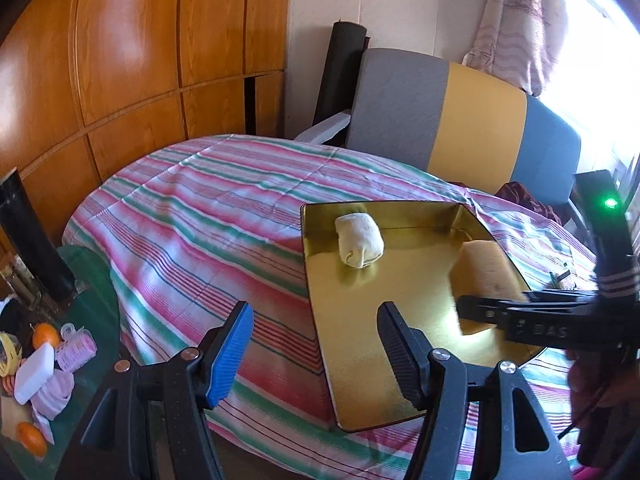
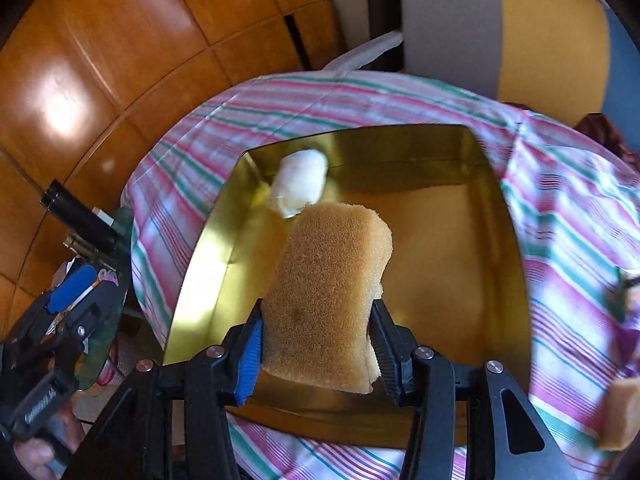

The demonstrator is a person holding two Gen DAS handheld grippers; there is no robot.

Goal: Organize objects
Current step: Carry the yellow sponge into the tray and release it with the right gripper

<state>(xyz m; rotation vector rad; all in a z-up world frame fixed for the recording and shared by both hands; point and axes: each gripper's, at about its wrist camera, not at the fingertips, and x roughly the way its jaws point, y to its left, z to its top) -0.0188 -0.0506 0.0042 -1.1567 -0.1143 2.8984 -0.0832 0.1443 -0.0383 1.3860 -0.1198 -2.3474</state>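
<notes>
A gold metal tray lies on a table with a striped cloth. A rolled white cloth lies in the tray's far left corner. My right gripper is shut on a tan sponge and holds it over the tray; the sponge and the right gripper also show in the left wrist view. My left gripper is open and empty above the tray's near left edge; it also shows in the right wrist view.
A low side table at the left holds oranges, a white soap bar and pink items. A grey, yellow and blue chair stands behind the table. Wooden wardrobe doors line the back. Another tan sponge piece lies at the right.
</notes>
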